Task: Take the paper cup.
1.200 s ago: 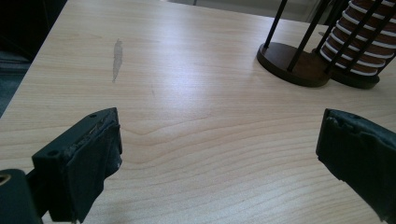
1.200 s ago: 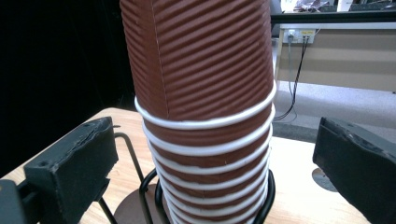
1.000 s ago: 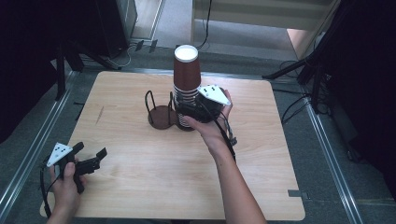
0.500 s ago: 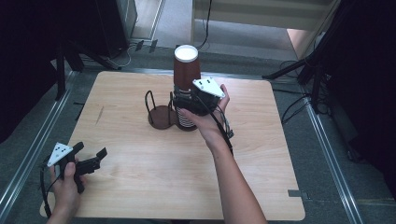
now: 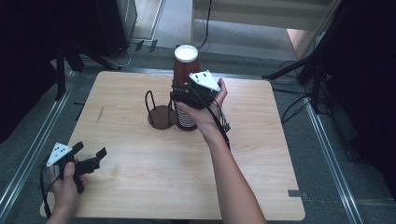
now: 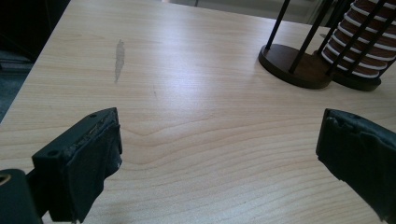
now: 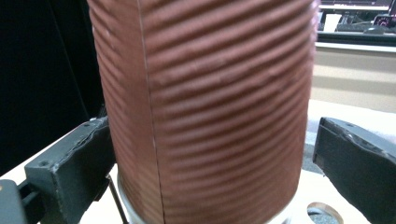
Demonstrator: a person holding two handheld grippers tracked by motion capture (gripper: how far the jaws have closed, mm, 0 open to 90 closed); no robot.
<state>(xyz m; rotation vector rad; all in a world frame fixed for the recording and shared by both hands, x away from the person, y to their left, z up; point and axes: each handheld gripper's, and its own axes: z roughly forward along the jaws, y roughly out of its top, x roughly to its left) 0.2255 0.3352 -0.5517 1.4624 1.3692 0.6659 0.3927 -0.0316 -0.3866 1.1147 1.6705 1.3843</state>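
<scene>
At the table's far middle, in the wire holder (image 5: 159,111), the stack of ribbed paper cups (image 5: 186,88) has the right gripper (image 5: 184,95) open around its top cup (light, crushable, so pinch gently mid-wall), while the left gripper (image 5: 88,161) idles wide open, empty.

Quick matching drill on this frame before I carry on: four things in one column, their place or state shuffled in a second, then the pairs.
1. right gripper
2. left gripper
3. stack of brown paper cups
4. empty wire holder

A. stands just left of the cup stack in the high view, nothing in it
B. open over bare wood at the near left corner of the table
C. upright in its holder, top cup ridged
D. open, fingers either side of the top cup

Pairs: 1-D, 2-B, 3-C, 4-A
</scene>
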